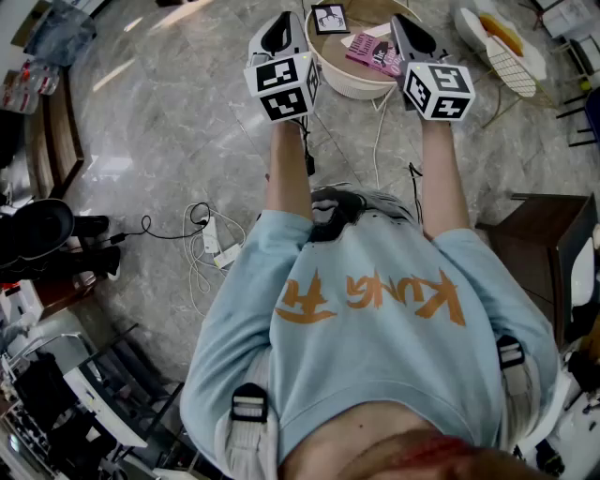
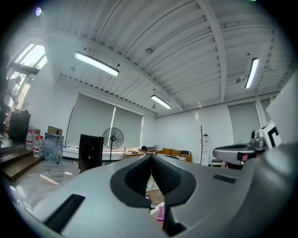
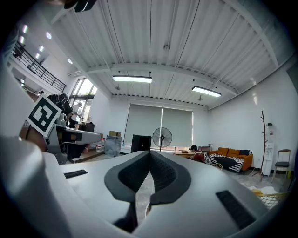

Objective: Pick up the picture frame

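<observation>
Where the person stands on the grey marble floor (image 1: pixel 169 112), the round cream table (image 1: pixel 352 86) ahead serves as reference for every entry.

1. Picture frame (image 1: pixel 330 18): small, black-edged, holding a dark drawing. It sits on the table top, at its far left part. Whether it lies flat or is propped cannot be told. Neither gripper touches it.
2. Pink book (image 1: pixel 373 53): on the same top, right of the frame and nearer the table's near rim.
3. Left gripper (image 1: pixel 279 37): held level at the table's near left rim, short of the frame. Its jaws are clenched pad to pad with nothing between them.
4. Right gripper (image 1: pixel 410 39): held level at the table's near right rim, just beside the pink book. Its jaws are likewise pressed together on nothing.
5. White chair (image 1: pixel 502 42): carries a yellow cushion and stands to the right of the table.
6. Power strip (image 1: pixel 211 239): white, with loose cables, on the floor well to the near left of the table.
</observation>
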The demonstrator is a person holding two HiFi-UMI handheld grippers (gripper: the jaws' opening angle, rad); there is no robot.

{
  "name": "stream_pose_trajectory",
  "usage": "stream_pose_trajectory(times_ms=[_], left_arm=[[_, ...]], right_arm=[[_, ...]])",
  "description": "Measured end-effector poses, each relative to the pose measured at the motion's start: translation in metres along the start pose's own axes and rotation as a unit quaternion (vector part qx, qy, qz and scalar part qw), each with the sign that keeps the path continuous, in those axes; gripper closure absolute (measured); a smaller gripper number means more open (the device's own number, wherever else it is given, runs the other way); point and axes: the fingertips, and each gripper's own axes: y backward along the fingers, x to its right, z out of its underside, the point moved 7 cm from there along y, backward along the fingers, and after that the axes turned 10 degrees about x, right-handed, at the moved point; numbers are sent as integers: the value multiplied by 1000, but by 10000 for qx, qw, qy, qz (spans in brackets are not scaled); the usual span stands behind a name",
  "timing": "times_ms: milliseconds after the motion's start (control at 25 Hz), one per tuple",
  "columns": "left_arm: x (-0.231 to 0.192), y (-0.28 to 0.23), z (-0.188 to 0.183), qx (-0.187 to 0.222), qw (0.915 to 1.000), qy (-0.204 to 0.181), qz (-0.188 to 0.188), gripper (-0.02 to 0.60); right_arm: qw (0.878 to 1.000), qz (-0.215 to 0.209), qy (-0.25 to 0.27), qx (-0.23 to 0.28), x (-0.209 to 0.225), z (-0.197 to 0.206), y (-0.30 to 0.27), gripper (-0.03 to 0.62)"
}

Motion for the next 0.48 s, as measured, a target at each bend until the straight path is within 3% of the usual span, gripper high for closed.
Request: stream_pose_trajectory(times_ms=[480], left_arm=[[-5, -4, 6, -54, 9999, 100, 106, 561]], right_arm=[[9996, 150, -154, 205, -1, -2, 1, 597]])
